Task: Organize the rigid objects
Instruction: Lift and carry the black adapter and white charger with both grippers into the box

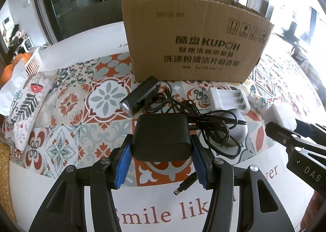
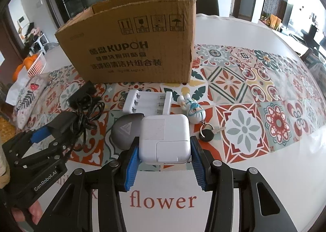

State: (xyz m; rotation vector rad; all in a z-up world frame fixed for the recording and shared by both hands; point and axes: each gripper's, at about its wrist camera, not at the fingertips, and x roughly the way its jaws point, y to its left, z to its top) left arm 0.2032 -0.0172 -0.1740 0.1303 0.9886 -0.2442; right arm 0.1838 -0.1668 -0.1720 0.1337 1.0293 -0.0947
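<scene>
Patterned tile-print cloth (image 2: 244, 81) covers the table where the cardboard box (image 1: 193, 44) stands open-topped, and everything here is placed by that box. My left gripper (image 1: 162, 146) is clamped on the black power adapter (image 1: 161, 136), blue pads (image 1: 122, 162) pressing both its sides, on the near side of the box. Its tangled black cable (image 1: 203, 117) trails back toward the box, with the barrel plug (image 1: 184, 185) hanging near my right pad. My right gripper (image 2: 164, 150) is clamped on the white charger (image 2: 166, 140), likewise held in front of the box.

Between my grippers and the box wall lie a black flashlight (image 1: 140, 97), a white battery charger (image 2: 148, 101), a grey mouse-like shell (image 2: 124, 132), a small figurine keychain (image 2: 193, 109) and a black-headed key (image 2: 207, 136).

Judging by this, both picks are made and the carry is in hand; nothing I can see has gone into the box yet. Next comes lifting each load above the box's rim and over its opening before letting go. I reckon the adapter's loose cable is the risk: it may snag the flashlight or drape outside the wall.
</scene>
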